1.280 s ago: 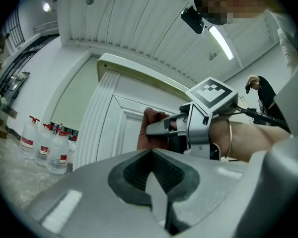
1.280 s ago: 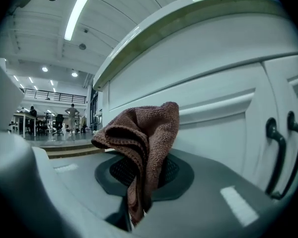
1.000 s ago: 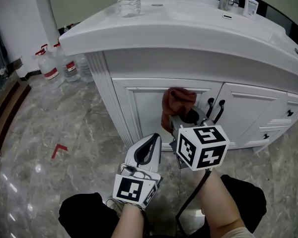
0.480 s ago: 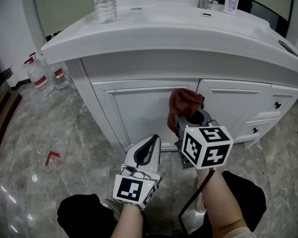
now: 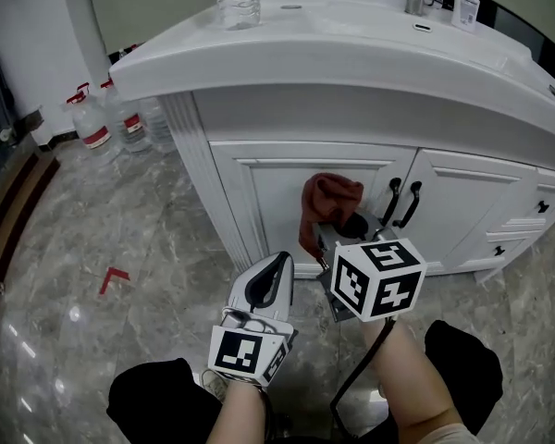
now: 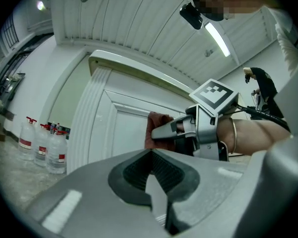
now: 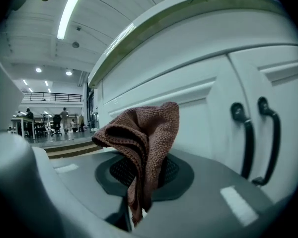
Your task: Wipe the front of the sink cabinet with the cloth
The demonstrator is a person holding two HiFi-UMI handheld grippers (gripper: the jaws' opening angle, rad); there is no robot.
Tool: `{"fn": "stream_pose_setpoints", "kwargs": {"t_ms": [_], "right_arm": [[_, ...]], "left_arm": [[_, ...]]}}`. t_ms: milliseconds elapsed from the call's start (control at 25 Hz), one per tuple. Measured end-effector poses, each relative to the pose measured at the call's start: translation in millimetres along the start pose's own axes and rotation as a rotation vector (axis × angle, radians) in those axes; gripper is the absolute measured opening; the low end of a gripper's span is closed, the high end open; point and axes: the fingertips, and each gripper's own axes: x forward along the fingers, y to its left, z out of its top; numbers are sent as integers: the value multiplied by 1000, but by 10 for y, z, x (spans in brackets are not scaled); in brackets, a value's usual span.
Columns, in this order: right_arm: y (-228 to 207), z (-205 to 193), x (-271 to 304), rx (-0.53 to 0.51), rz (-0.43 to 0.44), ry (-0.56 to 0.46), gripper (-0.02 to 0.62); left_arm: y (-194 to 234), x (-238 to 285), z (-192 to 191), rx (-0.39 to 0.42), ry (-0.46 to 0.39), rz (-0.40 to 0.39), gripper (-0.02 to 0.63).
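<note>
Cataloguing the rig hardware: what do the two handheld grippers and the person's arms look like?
Both the left gripper and right gripper are light grey with dark ribbed jaw pads. Each carries a white cube with black square markers. A black cable hangs from the right one. Forearms are unsleeved; a thin bracelet circles the right wrist.
</note>
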Motion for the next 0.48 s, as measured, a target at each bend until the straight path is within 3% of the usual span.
{"fn": "stream_pose_setpoints", "kwargs": {"t_ms": [240, 480], "right_arm": [[656, -274, 522, -22, 127, 59, 83], [1100, -543, 895, -60, 195, 107, 83]], "left_arm": [[537, -277, -8, -10, 6, 112, 0], [994, -491, -35, -29, -1, 197, 0]]}}
